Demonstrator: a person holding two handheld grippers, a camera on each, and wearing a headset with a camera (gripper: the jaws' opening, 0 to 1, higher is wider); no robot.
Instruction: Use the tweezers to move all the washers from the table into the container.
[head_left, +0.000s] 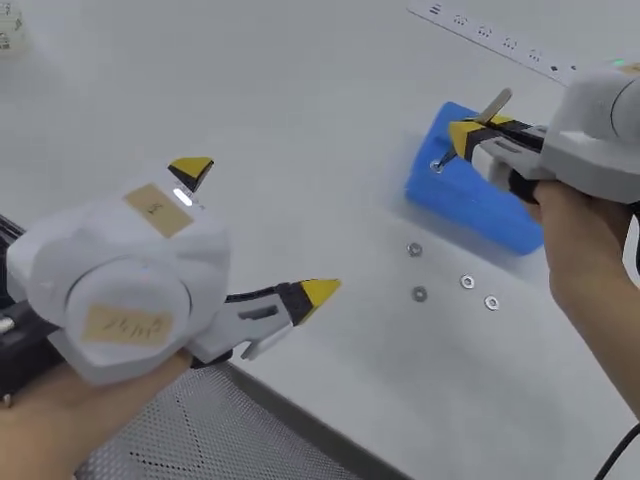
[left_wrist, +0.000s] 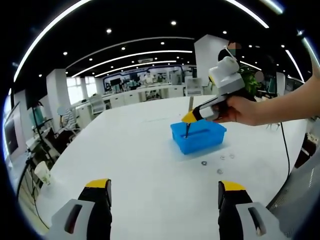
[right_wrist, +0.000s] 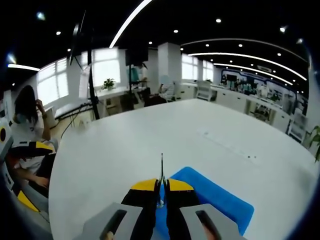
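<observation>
My right gripper (head_left: 462, 135) is shut on a pair of metal tweezers (head_left: 497, 104). Their tips point down over the near-left corner of the blue container (head_left: 480, 210), with what looks like a small washer (head_left: 437, 166) at them. Several washers (head_left: 415, 249) lie on the white table in front of the container, also seen as specks (left_wrist: 204, 163) in the left gripper view. In the right gripper view the tweezers (right_wrist: 161, 175) stick out between the shut jaws above the container (right_wrist: 212, 200). My left gripper (head_left: 255, 230) hangs open with nothing in it, near the table's front-left edge.
The white table (head_left: 300, 120) stretches wide around the container. A white power strip (head_left: 490, 35) lies at the far right edge. A grey mesh surface (head_left: 220, 430) sits below the table's front edge. A paper cup (left_wrist: 42, 172) stands far left.
</observation>
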